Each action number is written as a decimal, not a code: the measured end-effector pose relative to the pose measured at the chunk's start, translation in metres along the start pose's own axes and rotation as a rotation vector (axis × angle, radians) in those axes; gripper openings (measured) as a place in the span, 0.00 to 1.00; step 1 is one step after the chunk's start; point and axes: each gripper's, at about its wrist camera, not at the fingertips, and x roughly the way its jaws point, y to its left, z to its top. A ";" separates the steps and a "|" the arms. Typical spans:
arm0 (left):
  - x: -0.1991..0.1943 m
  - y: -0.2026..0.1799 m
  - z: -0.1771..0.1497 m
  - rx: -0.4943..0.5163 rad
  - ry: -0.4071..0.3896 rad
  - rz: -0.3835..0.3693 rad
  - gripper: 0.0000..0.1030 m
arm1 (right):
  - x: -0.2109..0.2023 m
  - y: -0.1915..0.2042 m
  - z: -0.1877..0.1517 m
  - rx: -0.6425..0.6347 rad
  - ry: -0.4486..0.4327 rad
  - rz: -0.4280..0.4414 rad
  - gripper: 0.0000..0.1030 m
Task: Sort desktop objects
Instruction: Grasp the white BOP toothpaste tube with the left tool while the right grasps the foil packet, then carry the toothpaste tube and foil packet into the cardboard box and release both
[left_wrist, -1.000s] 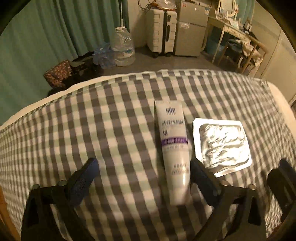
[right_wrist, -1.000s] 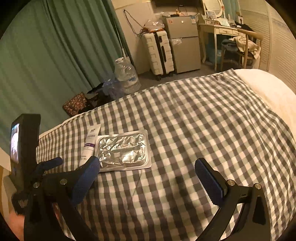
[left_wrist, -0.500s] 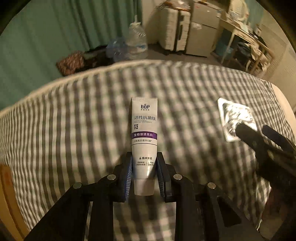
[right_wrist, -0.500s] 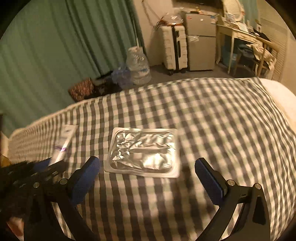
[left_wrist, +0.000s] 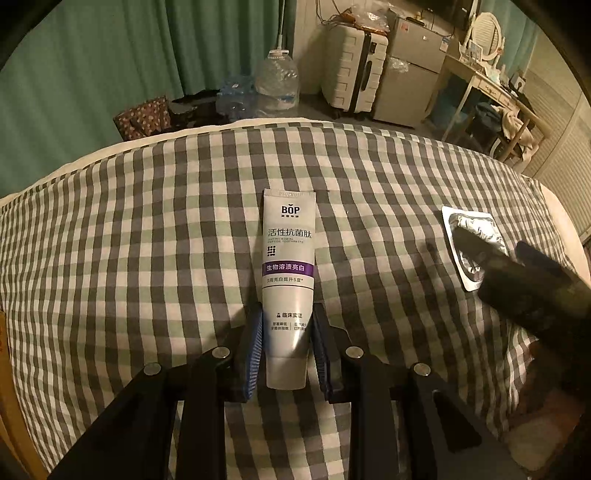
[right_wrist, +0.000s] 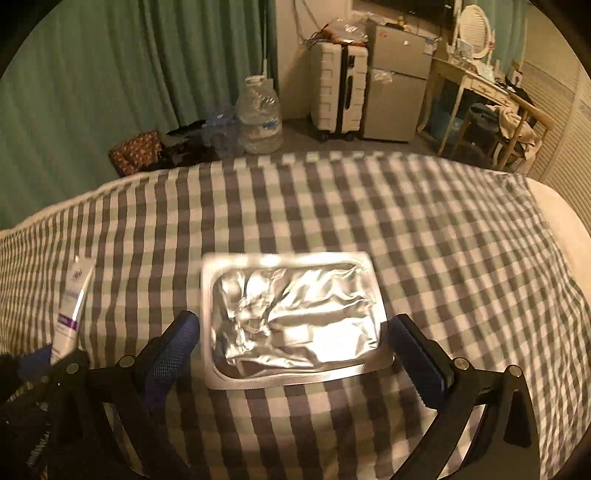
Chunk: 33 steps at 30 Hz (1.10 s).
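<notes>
1. The tube (left_wrist: 289, 280) lay flat on the checked cloth (left_wrist: 147, 240), its long axis running straight away from my left claw (left_wrist: 288, 350), cap end nearest.
2. That claw was clamped on the tube's cap end.
3. The foil pack (right_wrist: 295, 317) lay right of the tube, well apart, between my right claw's (right_wrist: 295, 354) spread jaws, untouched.

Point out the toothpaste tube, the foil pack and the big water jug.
toothpaste tube (left_wrist: 289, 273), left wrist view, on its purple band.
foil pack (right_wrist: 295, 314), right wrist view, on the crinkled foil middle.
water jug (left_wrist: 277, 83), left wrist view, on its clear body.
</notes>
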 end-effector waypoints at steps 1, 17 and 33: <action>0.000 0.000 0.000 0.000 -0.001 0.003 0.24 | -0.006 -0.001 0.004 0.015 -0.021 -0.004 1.00; -0.001 0.002 -0.002 -0.002 0.009 0.005 0.25 | 0.024 0.009 0.009 -0.035 0.070 0.006 1.00; -0.012 0.004 -0.002 -0.040 -0.007 -0.001 0.24 | 0.019 0.005 -0.001 -0.031 0.014 0.021 0.96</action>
